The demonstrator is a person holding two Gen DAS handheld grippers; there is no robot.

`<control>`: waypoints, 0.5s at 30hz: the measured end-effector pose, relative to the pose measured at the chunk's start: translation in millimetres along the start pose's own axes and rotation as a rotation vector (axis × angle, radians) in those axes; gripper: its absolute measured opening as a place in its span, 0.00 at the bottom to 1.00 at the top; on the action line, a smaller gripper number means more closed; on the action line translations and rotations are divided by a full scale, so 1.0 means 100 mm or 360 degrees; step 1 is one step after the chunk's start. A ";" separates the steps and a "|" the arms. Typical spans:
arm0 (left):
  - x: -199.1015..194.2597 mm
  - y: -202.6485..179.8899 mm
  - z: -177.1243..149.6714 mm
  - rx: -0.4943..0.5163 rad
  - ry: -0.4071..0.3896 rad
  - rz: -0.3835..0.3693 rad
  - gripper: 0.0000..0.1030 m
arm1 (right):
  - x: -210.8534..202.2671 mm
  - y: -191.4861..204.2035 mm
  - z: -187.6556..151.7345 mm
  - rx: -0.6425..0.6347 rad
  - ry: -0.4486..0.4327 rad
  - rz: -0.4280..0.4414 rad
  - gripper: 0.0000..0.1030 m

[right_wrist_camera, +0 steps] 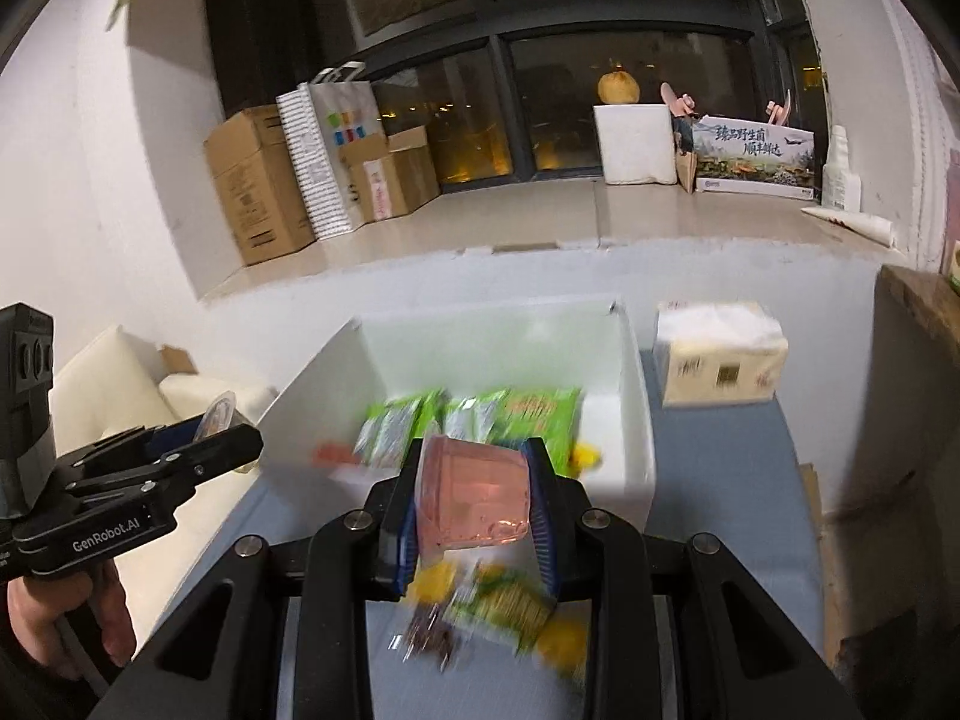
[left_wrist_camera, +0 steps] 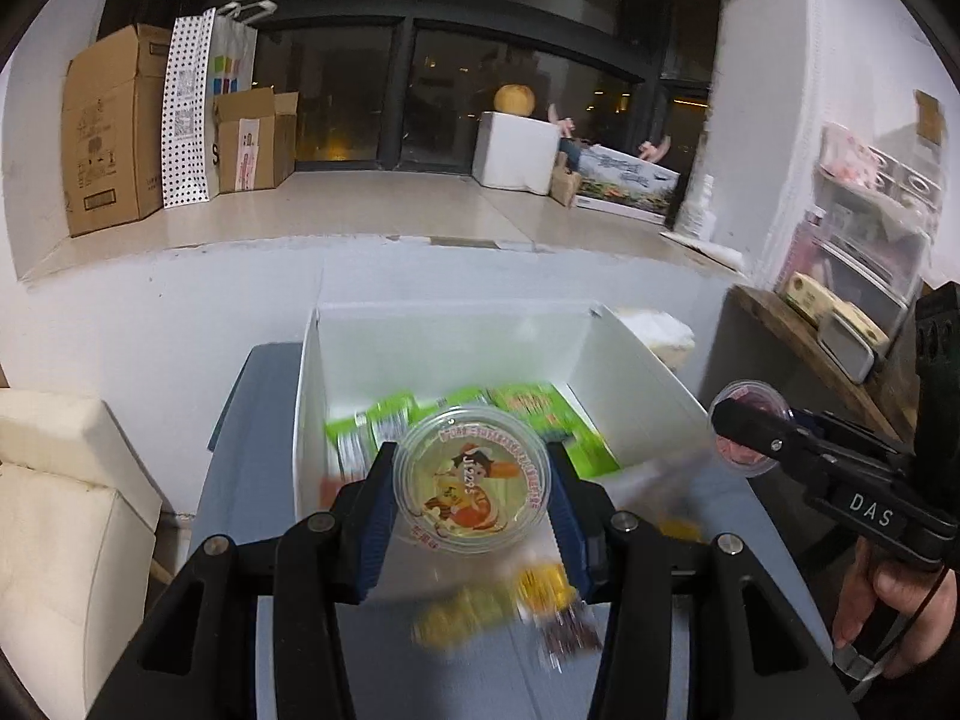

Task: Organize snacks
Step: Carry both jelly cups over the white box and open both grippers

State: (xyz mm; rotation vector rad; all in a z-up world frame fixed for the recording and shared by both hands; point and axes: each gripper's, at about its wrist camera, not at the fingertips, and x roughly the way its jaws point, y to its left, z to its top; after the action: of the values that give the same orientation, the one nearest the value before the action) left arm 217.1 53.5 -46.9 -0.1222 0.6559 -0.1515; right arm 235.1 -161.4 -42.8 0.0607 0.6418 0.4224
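My left gripper [left_wrist_camera: 471,477] is shut on a yellow jelly cup [left_wrist_camera: 472,480] with a cartoon lid, held above the near edge of a white box [left_wrist_camera: 636,360]. Green snack packets [left_wrist_camera: 528,405] lie inside the box. My right gripper [right_wrist_camera: 474,495] is shut on a pink jelly cup [right_wrist_camera: 474,495], also raised in front of the white box [right_wrist_camera: 636,396]. In the left wrist view the right gripper [left_wrist_camera: 747,435] with the pink cup [left_wrist_camera: 750,402] shows at the right. In the right wrist view the left gripper [right_wrist_camera: 231,429] shows at the left. Blurred loose snacks [right_wrist_camera: 510,606] lie on the blue-grey table [right_wrist_camera: 720,480] below.
A tissue pack [right_wrist_camera: 720,354] stands right of the box. A cream seat [left_wrist_camera: 66,510] sits left of the table, a wooden shelf [left_wrist_camera: 798,336] with packets to the right. Cardboard boxes [left_wrist_camera: 114,132] and a white foam box [left_wrist_camera: 516,150] line the window sill behind.
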 end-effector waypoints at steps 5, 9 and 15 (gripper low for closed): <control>0.48 0.15 0.20 -0.0001 0.0095 0.0091 0.50 | 0.44 -0.18 0.26 -0.0058 0.0106 -0.0112 0.32; 0.72 0.19 0.19 0.0056 0.0173 0.0187 0.73 | 0.60 -0.27 0.27 -0.0059 0.0135 -0.0133 0.33; 0.74 0.22 0.08 0.0044 0.0158 0.0185 1.00 | 0.58 -0.35 0.25 0.0022 0.0099 -0.0093 0.93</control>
State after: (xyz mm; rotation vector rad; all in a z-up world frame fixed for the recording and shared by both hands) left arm 282.2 62.6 -88.6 -0.0500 0.7580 -0.0550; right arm 303.8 -168.6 -62.2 0.0422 0.7063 0.3642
